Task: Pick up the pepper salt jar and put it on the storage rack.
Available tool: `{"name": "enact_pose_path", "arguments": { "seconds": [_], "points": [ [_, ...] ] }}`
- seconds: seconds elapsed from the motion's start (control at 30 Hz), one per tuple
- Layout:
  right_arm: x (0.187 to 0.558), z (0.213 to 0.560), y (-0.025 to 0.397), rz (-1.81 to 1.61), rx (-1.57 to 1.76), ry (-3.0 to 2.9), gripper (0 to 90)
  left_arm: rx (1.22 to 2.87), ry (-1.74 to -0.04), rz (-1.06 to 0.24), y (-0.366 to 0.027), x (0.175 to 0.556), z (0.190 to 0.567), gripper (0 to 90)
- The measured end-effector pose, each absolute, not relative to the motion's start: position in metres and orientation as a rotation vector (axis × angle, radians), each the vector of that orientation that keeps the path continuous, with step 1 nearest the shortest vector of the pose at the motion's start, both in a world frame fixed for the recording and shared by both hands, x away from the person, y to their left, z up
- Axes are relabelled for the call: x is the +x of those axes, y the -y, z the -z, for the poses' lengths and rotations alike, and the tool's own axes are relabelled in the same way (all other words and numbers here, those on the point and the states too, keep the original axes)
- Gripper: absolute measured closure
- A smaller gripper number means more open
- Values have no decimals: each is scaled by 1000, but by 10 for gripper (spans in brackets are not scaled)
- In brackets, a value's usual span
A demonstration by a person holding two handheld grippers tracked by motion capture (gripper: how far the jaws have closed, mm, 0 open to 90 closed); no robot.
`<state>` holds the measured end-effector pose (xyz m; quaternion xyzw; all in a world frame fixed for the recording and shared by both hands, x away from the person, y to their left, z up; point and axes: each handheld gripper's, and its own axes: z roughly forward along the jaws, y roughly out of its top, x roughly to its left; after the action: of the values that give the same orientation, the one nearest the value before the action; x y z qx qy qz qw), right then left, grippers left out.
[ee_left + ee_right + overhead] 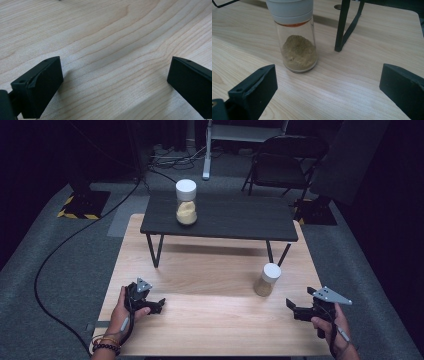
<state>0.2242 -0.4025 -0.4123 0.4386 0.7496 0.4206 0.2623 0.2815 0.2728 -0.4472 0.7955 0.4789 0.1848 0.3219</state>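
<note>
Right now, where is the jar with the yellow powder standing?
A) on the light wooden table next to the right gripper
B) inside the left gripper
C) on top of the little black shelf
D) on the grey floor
C: in the high view the jar with yellow powder stands upright on top of the little black shelf, while the other jar, holding brownish powder, stands on the light wooden table.

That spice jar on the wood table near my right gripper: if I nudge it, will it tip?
The spice jar is tall on a narrow base with a bulky white cap, so a high push would probably tip it. It looks under half full, likely light. Its smooth clear wall may slip.
</note>
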Motion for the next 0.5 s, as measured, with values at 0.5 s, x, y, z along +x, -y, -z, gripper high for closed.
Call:
{"name": "enact_pose_path", "arguments": {
  "seconds": [0.5],
  "points": [
    [232, 428, 392, -1205, 1216, -2019, 17, 2090, -1257, -486, -273, 282, 447, 4]
  ]
}}
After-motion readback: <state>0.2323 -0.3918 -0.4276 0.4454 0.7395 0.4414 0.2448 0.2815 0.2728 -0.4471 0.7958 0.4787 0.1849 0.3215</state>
